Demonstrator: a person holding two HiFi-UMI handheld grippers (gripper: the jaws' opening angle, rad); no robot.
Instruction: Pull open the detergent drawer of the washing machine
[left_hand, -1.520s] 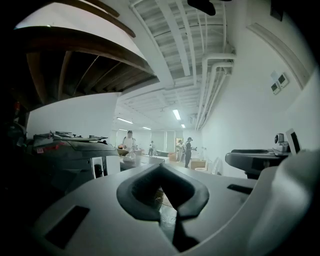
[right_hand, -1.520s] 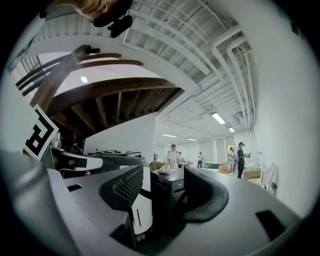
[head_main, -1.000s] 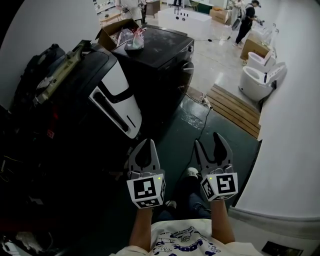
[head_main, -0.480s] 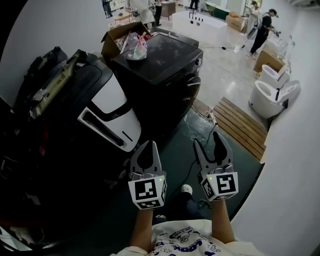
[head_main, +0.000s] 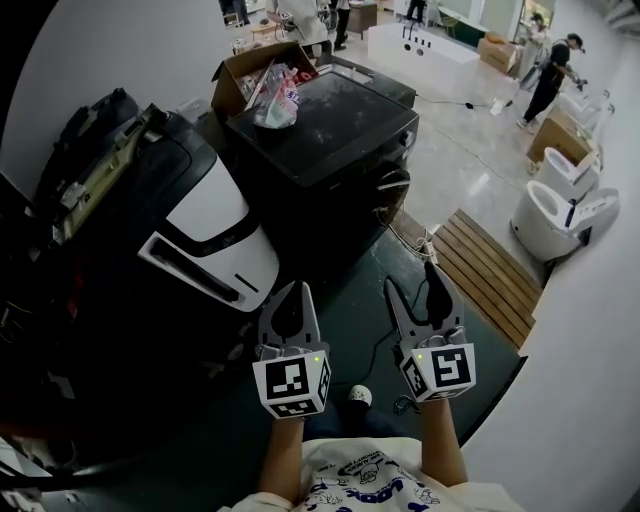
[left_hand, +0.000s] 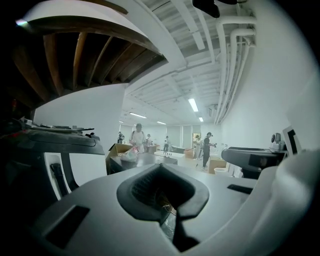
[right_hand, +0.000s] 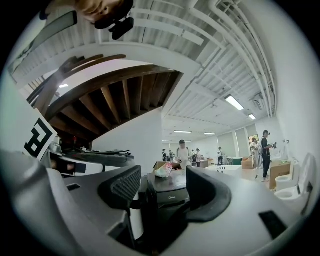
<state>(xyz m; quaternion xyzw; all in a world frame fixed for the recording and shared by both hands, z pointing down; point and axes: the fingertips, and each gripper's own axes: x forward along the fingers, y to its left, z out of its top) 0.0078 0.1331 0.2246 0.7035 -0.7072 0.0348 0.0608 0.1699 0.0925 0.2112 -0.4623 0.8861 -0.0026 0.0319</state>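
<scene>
Washing machine, black and boxy with a glossy flat top (head_main: 330, 110): standing well ahead of both grippers, front face turning toward the right of the head view, showing straight between the right gripper's jaws in its own view. Detergent drawer not distinguishable on that dark front. Right gripper (head_main: 411, 278): gaping wide after just opening further, holding nothing, probably lying nearer that front. Left gripper (head_main: 291, 293): pinching tips together, empty. Likely needing a long approach first.
</scene>
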